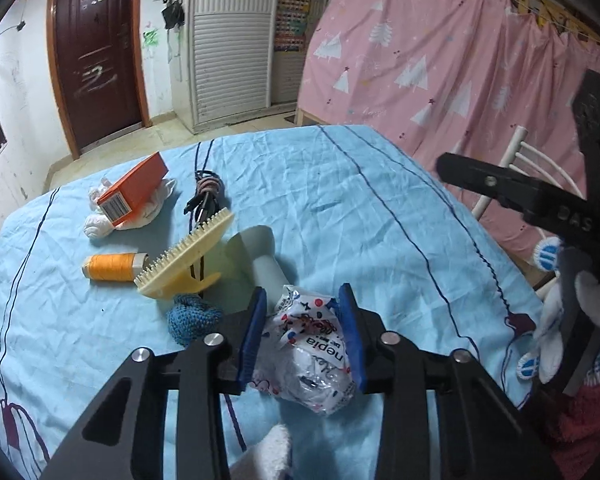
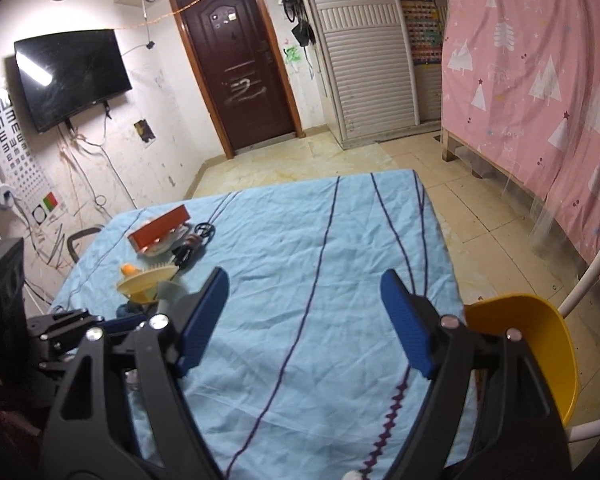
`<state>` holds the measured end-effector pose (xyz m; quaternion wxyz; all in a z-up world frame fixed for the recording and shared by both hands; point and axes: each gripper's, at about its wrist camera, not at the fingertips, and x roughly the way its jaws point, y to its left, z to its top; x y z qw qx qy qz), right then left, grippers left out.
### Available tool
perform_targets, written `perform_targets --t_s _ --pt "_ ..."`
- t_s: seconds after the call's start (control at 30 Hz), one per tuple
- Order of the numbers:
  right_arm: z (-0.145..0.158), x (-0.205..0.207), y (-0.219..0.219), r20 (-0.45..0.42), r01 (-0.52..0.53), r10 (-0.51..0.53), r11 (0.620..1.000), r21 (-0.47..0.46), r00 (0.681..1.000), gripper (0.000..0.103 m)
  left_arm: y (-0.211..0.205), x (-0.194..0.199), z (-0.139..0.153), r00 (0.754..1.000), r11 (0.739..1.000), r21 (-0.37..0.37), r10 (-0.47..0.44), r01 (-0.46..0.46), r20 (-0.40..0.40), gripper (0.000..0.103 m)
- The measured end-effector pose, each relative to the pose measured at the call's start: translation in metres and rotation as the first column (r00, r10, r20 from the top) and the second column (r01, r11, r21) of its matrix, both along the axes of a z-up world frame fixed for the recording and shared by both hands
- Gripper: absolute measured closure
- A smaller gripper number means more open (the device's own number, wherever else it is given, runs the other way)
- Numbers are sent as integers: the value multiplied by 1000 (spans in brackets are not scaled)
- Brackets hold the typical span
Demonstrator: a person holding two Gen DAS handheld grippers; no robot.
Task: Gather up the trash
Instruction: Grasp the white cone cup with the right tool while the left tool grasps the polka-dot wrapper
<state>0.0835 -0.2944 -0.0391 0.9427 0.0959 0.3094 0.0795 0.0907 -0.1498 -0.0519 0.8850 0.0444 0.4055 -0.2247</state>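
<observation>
Left tool (image 1: 304,316) clamped on a crumpled tissue wrapper (image 1: 308,354) at the near edge of the counter (image 1: 360,208) — blue pads pressed to both sides of the white plastic, which bulged out below them toward the camera. The wrapper sat squarely between the pads, so nothing lay off to either side; the next move looked like a lift, not a reach.

Right tool (image 2: 304,316) stood apart w/ nothing between its pads, hovering over bare blue cloth to the right of the clutter. Beside it, off the counter's right edge, a yellow bin (image 2: 540,344) — likely the drop point, tho its inside could not be seen from here.

So the wrapper's way out prob. ran rightward, across the front of the counter, past the right tool. The left hand held the thing; the right was nearer the bin.

Farther back on the left: an orange box (image 1: 134,188) on wadded white paper (image 1: 100,228), its long axis running diagonally away, plus an orange thread spool (image 1: 110,266), a cream comb (image 1: 188,254) and a blue knit piece (image 1: 194,316) just left of the left tool. The paper wad looked like the next trash — nearer the left hand.
</observation>
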Motion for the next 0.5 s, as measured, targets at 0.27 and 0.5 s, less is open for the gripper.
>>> perform_targets --t_s 0.27,0.5 --pt "-1 3 21 -19 -37 36 999 -27 999 28 13 -14 9 1000 999 -49 -8 9 29 86" --pt "-6 7 55 -58 -124 121 991 -42 991 28 46 -23 24 998 992 -119 45 -38 53 86"
